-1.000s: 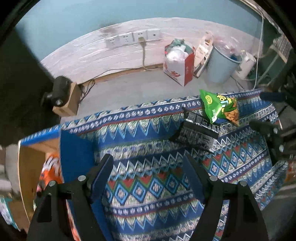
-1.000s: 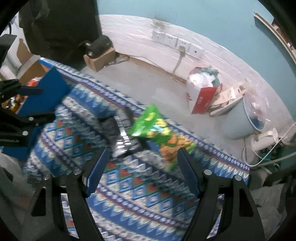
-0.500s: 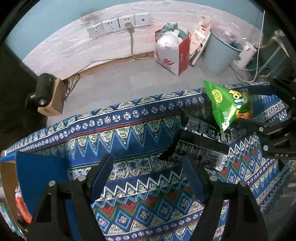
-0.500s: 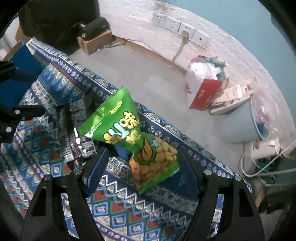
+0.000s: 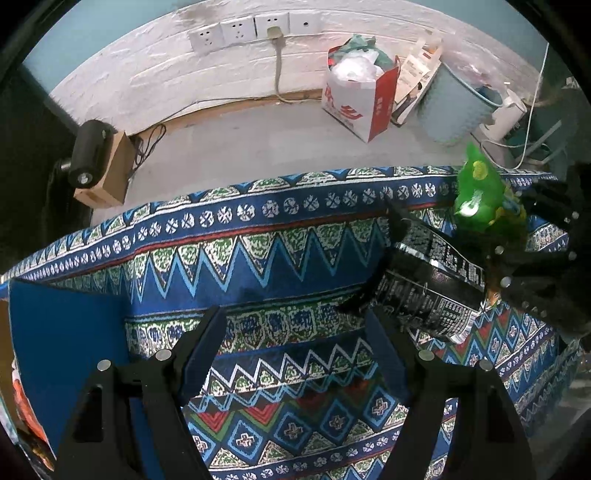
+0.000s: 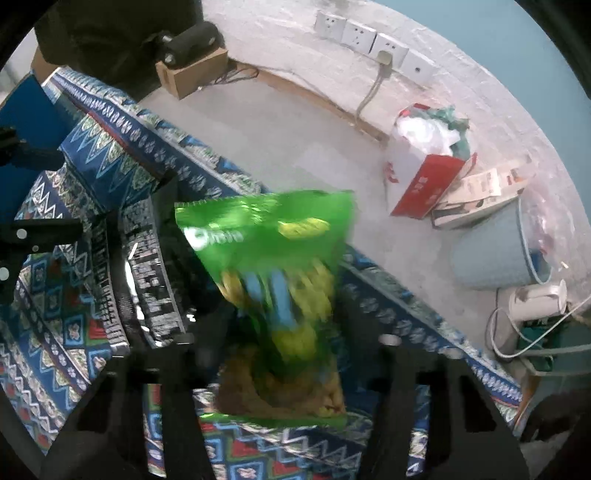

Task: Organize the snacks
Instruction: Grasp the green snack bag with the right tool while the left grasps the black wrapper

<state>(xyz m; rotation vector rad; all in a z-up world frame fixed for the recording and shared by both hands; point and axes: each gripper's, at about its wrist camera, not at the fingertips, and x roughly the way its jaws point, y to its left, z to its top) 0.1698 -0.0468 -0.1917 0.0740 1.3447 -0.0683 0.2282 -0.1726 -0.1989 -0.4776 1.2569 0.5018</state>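
Right wrist: tool point(image 6: 284, 332) now closing around green snack bag point(image 6: 273, 254).

A: What sort of place is this looking like?

B: A lived-in room in a home. A patterned cloth point(image 5: 258, 236) is covering the table, and a row of 4 wall sockets point(image 5: 240, 27) is sitting low on a whitewashed wall under teal paint.

A: Anything else pointing that way?

B: A stuffed red-and-white paper bag point(image 5: 360, 96) and a blue bin point(image 6: 498, 251) are standing on the bare concrete floor point(image 5: 240, 144), with a white kettle point(image 6: 537, 299) resting beside them.
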